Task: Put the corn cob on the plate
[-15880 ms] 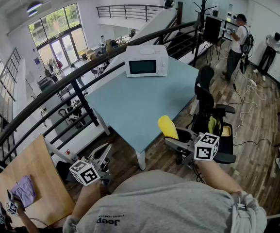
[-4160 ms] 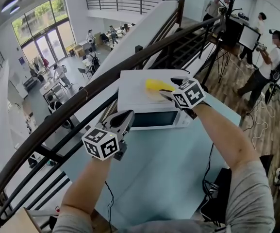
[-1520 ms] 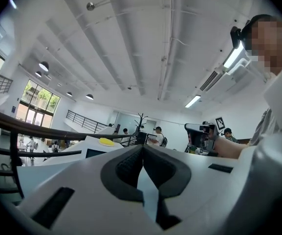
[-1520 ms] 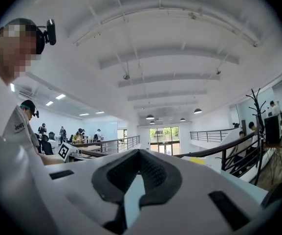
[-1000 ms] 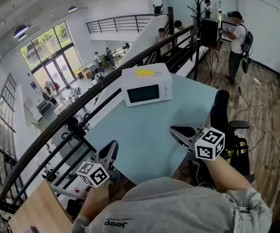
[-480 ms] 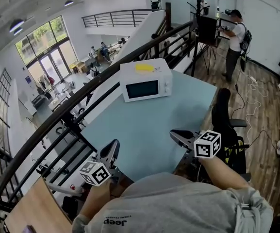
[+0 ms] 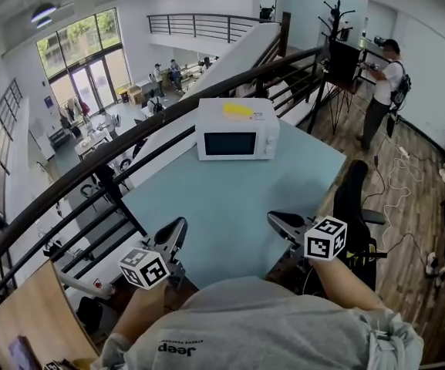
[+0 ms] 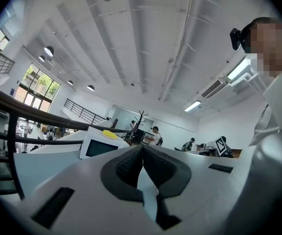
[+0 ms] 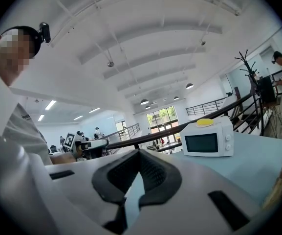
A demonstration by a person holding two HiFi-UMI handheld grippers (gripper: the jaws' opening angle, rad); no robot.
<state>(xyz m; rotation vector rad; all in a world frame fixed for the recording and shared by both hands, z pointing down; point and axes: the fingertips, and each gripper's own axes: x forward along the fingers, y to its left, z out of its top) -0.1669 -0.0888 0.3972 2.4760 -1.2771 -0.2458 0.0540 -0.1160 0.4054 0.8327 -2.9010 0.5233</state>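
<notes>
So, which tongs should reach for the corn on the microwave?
Right, narrowly: the right tongs look nearer the microwave across the table. The left tongs sit further aside. Both shut, empty.

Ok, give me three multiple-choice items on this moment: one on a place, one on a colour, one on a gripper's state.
1. Where does the corn cob lie?
A. on top of the microwave
B. inside it
C. on the floor

2. What colour is the tabletop?
A. red
B. light blue
C. black

3. How do the right gripper jaws stand?
A. wide apart
B. closed on the cob
C. together, nothing between them

Answers:
1 A, the yellow cob shows on the microwave's roof.
2 B, the head view shows pale blue.
3 C, the right gripper view shows the pads meeting, empty.
</notes>
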